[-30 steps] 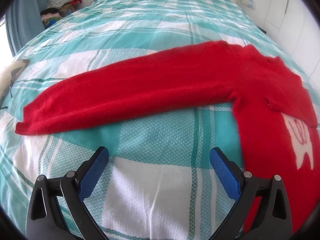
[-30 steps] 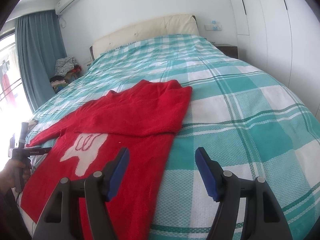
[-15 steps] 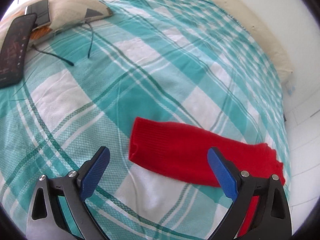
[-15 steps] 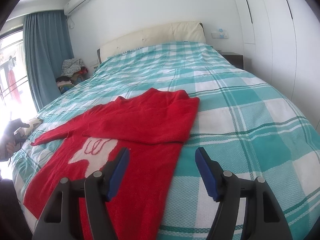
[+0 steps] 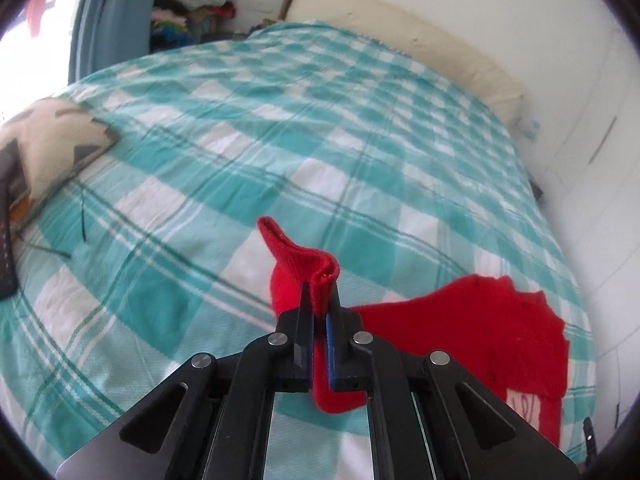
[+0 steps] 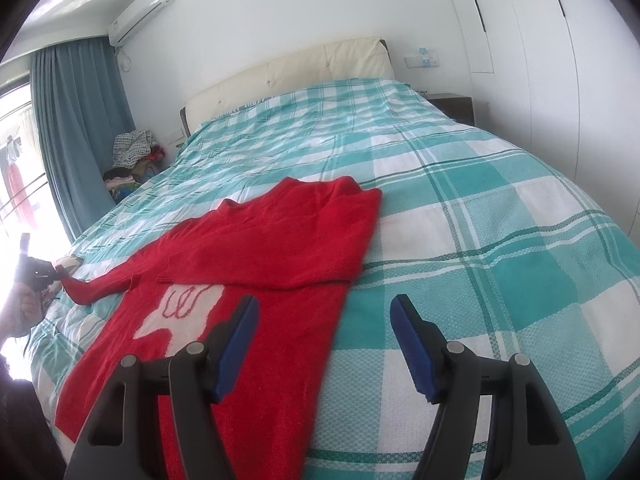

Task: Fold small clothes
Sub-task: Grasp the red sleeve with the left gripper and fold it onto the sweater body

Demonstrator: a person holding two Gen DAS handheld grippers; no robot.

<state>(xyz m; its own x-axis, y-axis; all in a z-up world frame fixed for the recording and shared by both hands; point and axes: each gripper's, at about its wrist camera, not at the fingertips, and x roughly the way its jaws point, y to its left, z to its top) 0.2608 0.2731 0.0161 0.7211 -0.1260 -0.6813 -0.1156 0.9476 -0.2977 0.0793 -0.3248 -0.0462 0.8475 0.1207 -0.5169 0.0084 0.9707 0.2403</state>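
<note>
Your left gripper point(image 5: 320, 300) is clenched on the cuff of the sweater's point(image 6: 256, 248) left sleeve point(image 5: 298, 264), lifted off the bed point(image 6: 480, 216) near its left edge. The sweater lies flat toward the near edge, its other sleeve already folded across the chest. Your right gripper point(image 6: 324, 336) hangs released above the sweater's right side, grasping nothing. The pinch takes only the cuff's tip, so a quick swing could pull it free, or drag the unpinned body and spoil the finished fold.

A bedroom: checked bed point(image 6: 460, 184), curtain point(image 6: 76, 120), air conditioner point(image 6: 140, 12).
</note>
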